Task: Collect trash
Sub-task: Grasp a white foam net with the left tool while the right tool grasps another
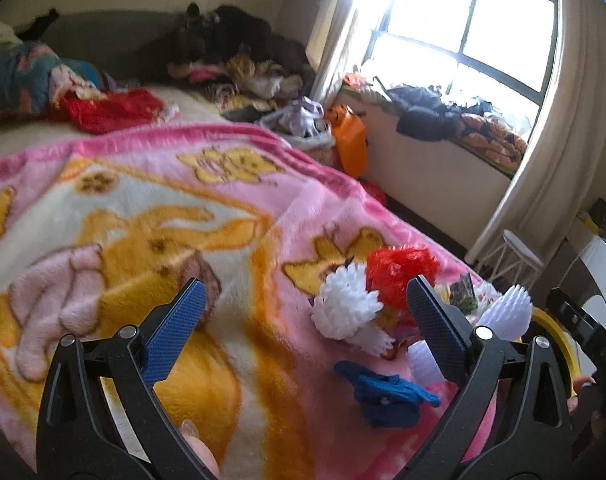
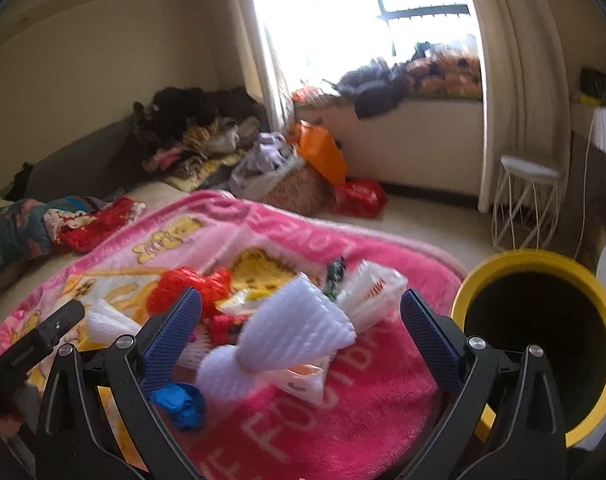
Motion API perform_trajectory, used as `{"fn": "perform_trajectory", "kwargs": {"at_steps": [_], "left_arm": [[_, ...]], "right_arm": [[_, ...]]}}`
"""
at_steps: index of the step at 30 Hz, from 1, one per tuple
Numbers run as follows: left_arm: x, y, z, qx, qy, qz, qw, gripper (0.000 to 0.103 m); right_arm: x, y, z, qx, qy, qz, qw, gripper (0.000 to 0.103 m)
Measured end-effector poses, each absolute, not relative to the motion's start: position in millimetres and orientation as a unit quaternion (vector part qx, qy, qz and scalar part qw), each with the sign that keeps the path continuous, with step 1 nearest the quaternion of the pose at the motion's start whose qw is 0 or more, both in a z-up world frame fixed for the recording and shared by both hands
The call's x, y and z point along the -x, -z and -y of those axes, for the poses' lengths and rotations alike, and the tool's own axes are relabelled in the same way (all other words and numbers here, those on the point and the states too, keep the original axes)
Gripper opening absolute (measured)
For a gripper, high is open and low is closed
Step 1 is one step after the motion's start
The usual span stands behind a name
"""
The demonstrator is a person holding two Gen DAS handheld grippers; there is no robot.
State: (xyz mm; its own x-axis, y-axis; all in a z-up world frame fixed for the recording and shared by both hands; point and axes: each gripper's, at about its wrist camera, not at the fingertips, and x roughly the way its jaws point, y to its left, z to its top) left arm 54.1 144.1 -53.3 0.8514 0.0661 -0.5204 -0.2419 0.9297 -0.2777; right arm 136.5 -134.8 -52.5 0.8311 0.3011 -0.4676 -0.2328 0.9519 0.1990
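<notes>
- Left gripper and right gripper: jaws stood wide, both empty.
- Trash on pink blanket, uncollected: blue scrap, white foam net, plastic bag, red wrapper.
- Yellow-rimmed bin beside the bed; its interior was too dark to judge.

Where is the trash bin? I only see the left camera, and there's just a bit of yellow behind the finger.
Observer: The right camera shows the whole bin: yellow rim, black inside, beside the blanket's edge, right of the right gripper.
Operator: Is anything in that gripper?
Observer: No, it is open, with a white foam net lying between its fingers on the blanket.
Operator: Any trash I can't see?
Observer: Yes, a white plastic bag lies just behind the net.
</notes>
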Motion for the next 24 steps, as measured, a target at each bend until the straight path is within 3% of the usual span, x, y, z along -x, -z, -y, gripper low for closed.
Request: {"fn": "perform_trajectory", "kwargs": {"at_steps": [10, 12, 14, 17, 20, 24], "left_arm": [[-76.8, 77.1, -142.6, 0.201, -0.028, -0.29, 0.935, 0.092], [-78.8, 78.8, -140.8, 0.206, -0.017, -0.293, 0.933, 0.087], [-82.6, 79.2, -138.7, 0.206, -0.01, -0.299, 0.932, 0.072], [-81.7, 75.7, -132.4, 0.201, -0.001, -0.298, 0.933, 0.05], [-80.9, 67.1, -125.4, 0.191, 0.006, -0.297, 0.936, 0.026], [-78.8, 53.7, -117.4, 0.182, 0.014, -0.303, 0.935, 0.017]], "right_arm": [[-175.7, 82.0, 129.0, -0.107, -0.17, -0.341, 0.918, 0.097], [-179.1, 82.5, 125.9, -0.108, -0.179, -0.344, 0.915, 0.09], [-181.6, 83.0, 123.6, -0.106, -0.19, -0.351, 0.911, 0.066], [-180.9, 81.5, 122.4, -0.108, -0.209, -0.353, 0.906, 0.051], [-175.8, 75.7, 124.3, -0.107, -0.223, -0.346, 0.905, 0.041], [-168.0, 64.4, 127.9, -0.11, -0.238, -0.332, 0.906, 0.036]]}}
